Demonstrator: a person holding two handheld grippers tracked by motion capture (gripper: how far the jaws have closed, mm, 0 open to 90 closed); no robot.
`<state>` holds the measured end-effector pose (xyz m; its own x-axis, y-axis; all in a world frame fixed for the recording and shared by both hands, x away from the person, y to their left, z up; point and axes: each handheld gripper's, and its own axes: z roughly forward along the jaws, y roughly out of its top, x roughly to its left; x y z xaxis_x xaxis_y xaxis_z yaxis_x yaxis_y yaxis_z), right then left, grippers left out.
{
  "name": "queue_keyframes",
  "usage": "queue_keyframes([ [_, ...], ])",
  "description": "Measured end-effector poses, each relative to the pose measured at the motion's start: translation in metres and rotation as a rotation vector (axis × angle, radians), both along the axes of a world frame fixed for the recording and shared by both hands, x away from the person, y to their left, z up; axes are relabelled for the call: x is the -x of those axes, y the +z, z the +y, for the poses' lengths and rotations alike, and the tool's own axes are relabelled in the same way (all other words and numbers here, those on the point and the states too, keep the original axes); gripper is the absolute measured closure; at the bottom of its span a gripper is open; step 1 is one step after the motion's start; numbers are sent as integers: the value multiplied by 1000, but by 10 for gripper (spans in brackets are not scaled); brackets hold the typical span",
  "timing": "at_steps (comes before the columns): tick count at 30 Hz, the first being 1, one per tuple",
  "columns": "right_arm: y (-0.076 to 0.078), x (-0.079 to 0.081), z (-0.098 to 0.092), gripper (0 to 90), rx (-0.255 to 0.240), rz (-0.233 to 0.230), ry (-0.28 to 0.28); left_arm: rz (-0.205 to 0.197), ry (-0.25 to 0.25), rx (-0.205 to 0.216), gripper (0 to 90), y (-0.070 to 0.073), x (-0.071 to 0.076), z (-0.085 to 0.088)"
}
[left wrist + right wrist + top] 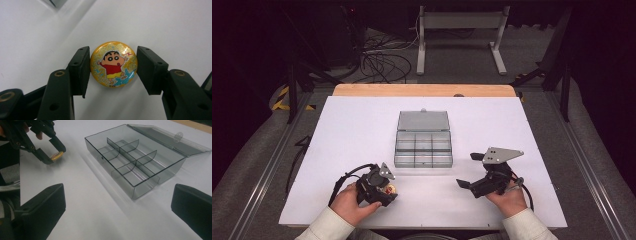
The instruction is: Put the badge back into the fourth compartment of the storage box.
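A round yellow pin badge point(113, 64) with a cartoon child in a red shirt lies flat on the white table. My left gripper point(113, 66) has its two black pads against the badge's left and right edges, shut on it. In the high view the badge point(391, 189) sits at the tips of the left gripper point(387, 192) near the front left. From the right gripper view, the left gripper point(53, 153) pinches the badge point(57, 156) at the far left. My right gripper point(468, 170) rests at the front right, jaws wide open with nothing between them point(117, 202).
A clear grey plastic compartment box point(423, 161) stands open in the middle of the white table sheet point(352, 130), its lid point(423, 120) laid back away from me. Its several compartments point(130, 162) look empty. Cables and a metal frame lie on the floor beyond the table.
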<state>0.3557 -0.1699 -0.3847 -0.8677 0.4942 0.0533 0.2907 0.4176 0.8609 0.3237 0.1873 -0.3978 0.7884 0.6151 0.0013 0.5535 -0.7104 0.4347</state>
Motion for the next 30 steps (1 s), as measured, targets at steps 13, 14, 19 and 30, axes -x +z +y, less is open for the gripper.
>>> queue_keyframes([
  [13,0,0,0,0,1,1,-2,-38,6,40,473,6,1,3],
  [14,0,0,0,0,2,1,-2,-40,6,43,473,7,1,3],
  [19,-1,-1,0,0,1,4,-3,-62,18,84,473,11,1,5],
  [30,0,0,-1,0,0,0,-5,-129,50,168,473,22,-1,10],
])
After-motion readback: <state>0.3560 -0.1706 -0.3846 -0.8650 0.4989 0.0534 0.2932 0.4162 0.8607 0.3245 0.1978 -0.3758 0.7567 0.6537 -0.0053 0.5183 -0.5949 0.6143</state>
